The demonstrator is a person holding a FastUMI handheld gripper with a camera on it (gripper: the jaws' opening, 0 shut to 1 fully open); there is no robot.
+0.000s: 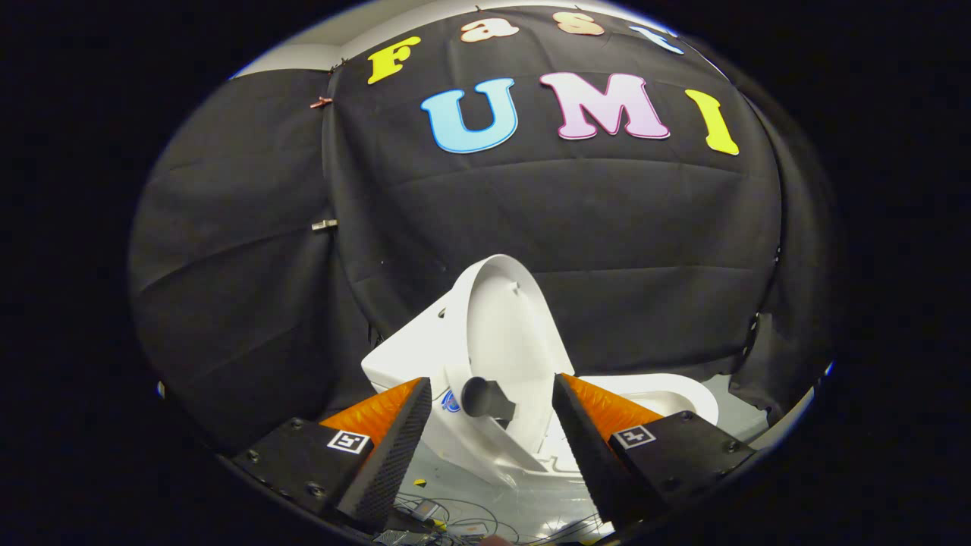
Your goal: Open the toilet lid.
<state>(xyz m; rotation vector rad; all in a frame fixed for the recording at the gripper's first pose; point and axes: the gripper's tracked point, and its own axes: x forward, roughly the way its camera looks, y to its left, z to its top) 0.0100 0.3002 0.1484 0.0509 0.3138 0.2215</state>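
Two fingers (pixel 410 432) apart before raised toilet lid (pixel 504 334).

The hand-held two-finger gripper (pixel 491 378) ends in a pair of wedge-shaped fingers (pixel 394 447) that narrow to blunt tips. Their facing inner sides carry a fine, dotted grip texture, and their sloping outer sides are ribbed in close rows. The fingers stand well apart and press on nothing. Each finger sits on a flat black mounting block – the left block (pixel 296 462) and the right block (pixel 683 455) – with a matte finish and bevelled edges. Small round screws (pixel 686 415) are sunk near the blocks' corners. Each block bears a small white square marker (pixel 348 441) printed with a black pattern.
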